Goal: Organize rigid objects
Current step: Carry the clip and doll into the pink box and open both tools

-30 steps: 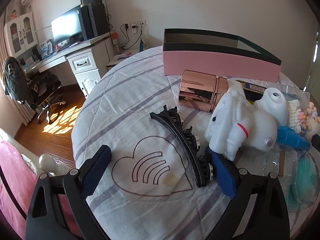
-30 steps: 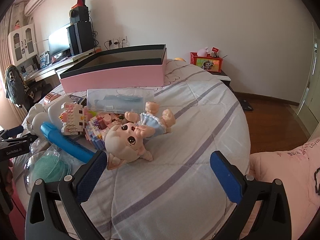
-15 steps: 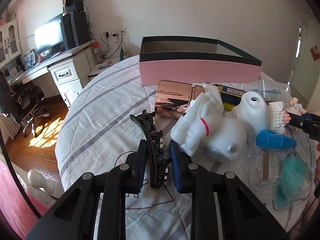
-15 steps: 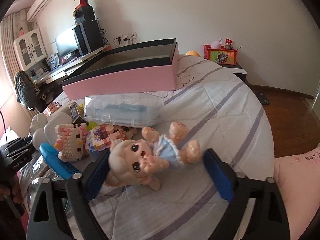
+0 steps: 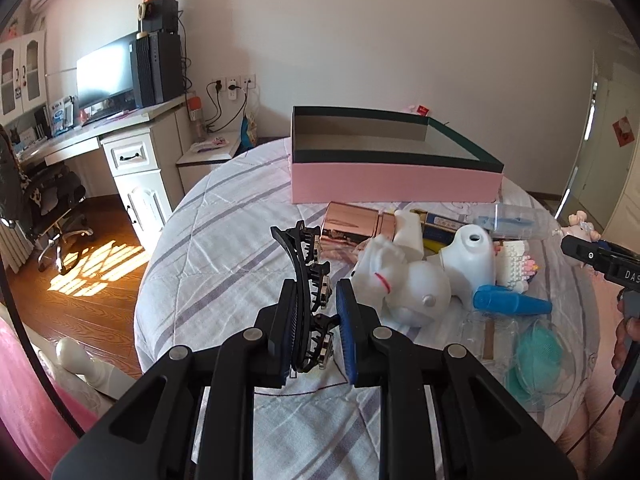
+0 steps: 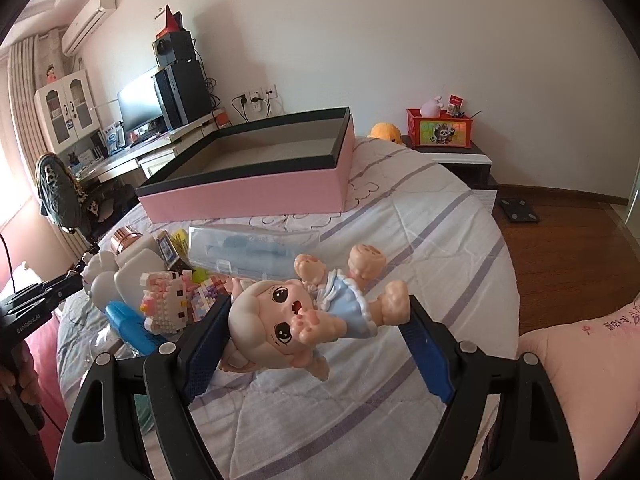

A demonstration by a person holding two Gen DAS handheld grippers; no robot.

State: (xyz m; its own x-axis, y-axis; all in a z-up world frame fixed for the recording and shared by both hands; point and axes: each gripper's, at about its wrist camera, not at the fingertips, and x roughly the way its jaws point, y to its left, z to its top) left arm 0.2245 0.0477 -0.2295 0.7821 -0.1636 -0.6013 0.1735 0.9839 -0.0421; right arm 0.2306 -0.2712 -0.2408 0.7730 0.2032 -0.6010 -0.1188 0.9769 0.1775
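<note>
left gripper point(image 5: 316, 334): my blue ribbed pads pinched on the hair clip, near its lower end.
hair clip point(image 5: 308, 280): black hard plastic, long curved bar with toothed comb rows and small metal bits; upper end sticks out toward 12 o'clock, above the bedspread.
right gripper point(image 6: 318, 346): my fingers spread wide, one on each side of the doll; left pad looks to touch its head, right pad just beside a foot, contact there I cannot tell.
doll point(image 6: 308, 314): glossy vinyl, big round head, painted eyes, pale blue ruffled dress, chubby limbs; lying on its back between my right fingers.
bedspread point(image 6: 420, 248): white quilted fabric, grey-purple stripes, wrinkled.
white dog toy point(image 5: 404, 280): smooth matte plastic, rounded body, at 1 o'clock of the left gripper, beside the clip.
blue tube point(image 5: 510, 303): smooth tapering plastic, at 2 o'clock, lying on its side.
block figure point(image 6: 166, 306): studded pink and white bricks, at 10 o'clock of the right gripper.
clear case point(image 6: 256, 246): transparent rectangular plastic, beyond the doll.
rose-gold tin point(image 5: 352, 224): shiny metal cylinder, lying on its side.
pink box point(image 5: 394, 168): rectangular open-topped card box, dark rim, at 12 o'clock, farthest on the bed.
</note>
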